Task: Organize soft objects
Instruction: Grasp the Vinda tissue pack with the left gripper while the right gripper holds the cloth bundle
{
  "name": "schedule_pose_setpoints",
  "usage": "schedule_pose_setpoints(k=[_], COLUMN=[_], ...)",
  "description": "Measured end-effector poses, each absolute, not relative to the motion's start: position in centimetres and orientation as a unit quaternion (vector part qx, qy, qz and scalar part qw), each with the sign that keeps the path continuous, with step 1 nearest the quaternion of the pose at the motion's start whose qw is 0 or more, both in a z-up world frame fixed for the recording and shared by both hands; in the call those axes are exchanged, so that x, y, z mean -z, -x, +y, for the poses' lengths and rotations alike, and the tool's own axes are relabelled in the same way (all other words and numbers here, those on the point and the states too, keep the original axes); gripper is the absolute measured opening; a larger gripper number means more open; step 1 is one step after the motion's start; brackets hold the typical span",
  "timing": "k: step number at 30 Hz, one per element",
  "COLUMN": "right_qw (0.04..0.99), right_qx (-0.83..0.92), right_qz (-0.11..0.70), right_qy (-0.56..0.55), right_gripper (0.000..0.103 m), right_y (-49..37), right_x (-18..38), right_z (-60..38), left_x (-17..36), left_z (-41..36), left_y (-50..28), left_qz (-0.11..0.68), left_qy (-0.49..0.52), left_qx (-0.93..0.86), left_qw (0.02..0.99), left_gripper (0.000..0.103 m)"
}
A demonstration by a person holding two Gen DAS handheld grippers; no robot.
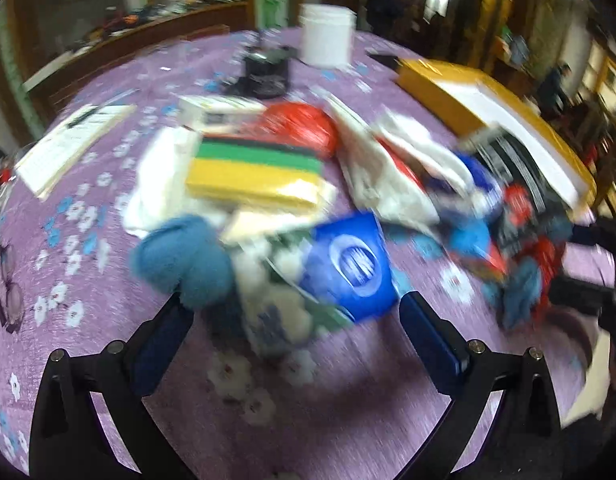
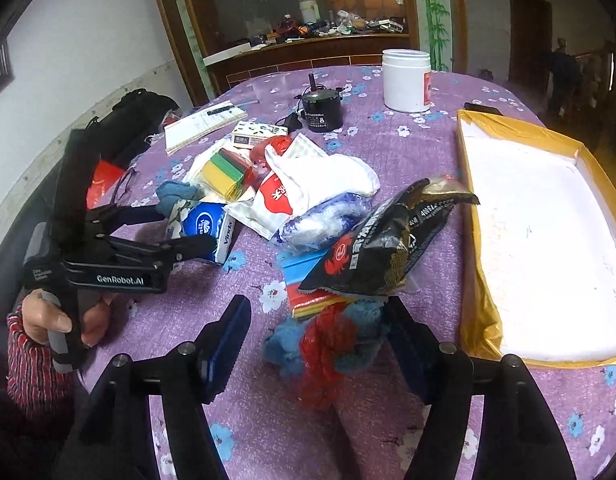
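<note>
A pile of soft things lies on the purple flowered tablecloth point(image 2: 388, 152). My left gripper point(image 1: 292, 312) is open, its fingers either side of a blue tissue pack point(image 1: 350, 264), with a blue fuzzy cloth point(image 1: 184, 258) at the left finger. It also shows in the right wrist view point(image 2: 176, 228), open around the pack point(image 2: 206, 224). My right gripper point(image 2: 316, 336) is open over a blue cloth with red mesh point(image 2: 328, 340). A black snack bag point(image 2: 384, 240), white bags point(image 2: 320, 184) and striped sponges point(image 2: 224, 170) lie beyond.
A yellow-lined box with a white bottom point(image 2: 540, 240) stands at the right. A white jar point(image 2: 406, 80), a black motor point(image 2: 322, 108), a notepad point(image 2: 204, 124) and glasses point(image 2: 124, 188) lie farther off. A black bag point(image 2: 136, 120) sits at the table's left edge.
</note>
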State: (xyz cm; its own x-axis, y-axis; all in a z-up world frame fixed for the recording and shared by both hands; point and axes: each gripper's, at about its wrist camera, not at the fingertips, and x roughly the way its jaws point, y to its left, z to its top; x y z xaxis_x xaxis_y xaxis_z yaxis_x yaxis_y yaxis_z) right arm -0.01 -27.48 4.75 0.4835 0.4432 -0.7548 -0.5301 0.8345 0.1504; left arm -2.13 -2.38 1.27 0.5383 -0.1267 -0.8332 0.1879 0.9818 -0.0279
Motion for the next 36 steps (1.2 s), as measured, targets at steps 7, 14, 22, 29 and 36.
schedule_pose_setpoints(k=[7, 14, 22, 29, 36], right_qw=[0.845, 0.851, 0.85, 0.85, 0.843], right_qx=[-0.315, -0.301, -0.297, -0.291, -0.3], right_qz=[0.43, 0.427, 0.434, 0.438, 0.444], right_qy=[0.05, 0.05, 0.037, 0.033, 0.048], right_gripper=[0.072, 0.071, 0.071, 0.072, 0.074], right_y=[0.8, 0.9, 0.5, 0.1, 0.4], right_x=[-4.7, -4.7, -4.2, -3.9, -3.4], right_z=[-27.9, -29.2, -29.6, -30.2, -29.8], left_x=[-2.5, -4.2, -3.7, -3.4, -3.6], left_z=[-4.2, -0.8, -0.3, -2.3, -4.6], left_y=[5.5, 4.1, 0.1, 2.4, 5.4], left_qz=[0.468, 0.437, 0.438, 0.442, 0.436], left_qy=[-0.061, -0.023, -0.005, -0.061, -0.103], left_qx=[0.168, 0.113, 0.092, 0.127, 0.188], left_qw=[0.866, 0.892, 0.894, 0.886, 0.874], left_gripper=[0.103, 0.103, 0.103, 0.103, 0.103])
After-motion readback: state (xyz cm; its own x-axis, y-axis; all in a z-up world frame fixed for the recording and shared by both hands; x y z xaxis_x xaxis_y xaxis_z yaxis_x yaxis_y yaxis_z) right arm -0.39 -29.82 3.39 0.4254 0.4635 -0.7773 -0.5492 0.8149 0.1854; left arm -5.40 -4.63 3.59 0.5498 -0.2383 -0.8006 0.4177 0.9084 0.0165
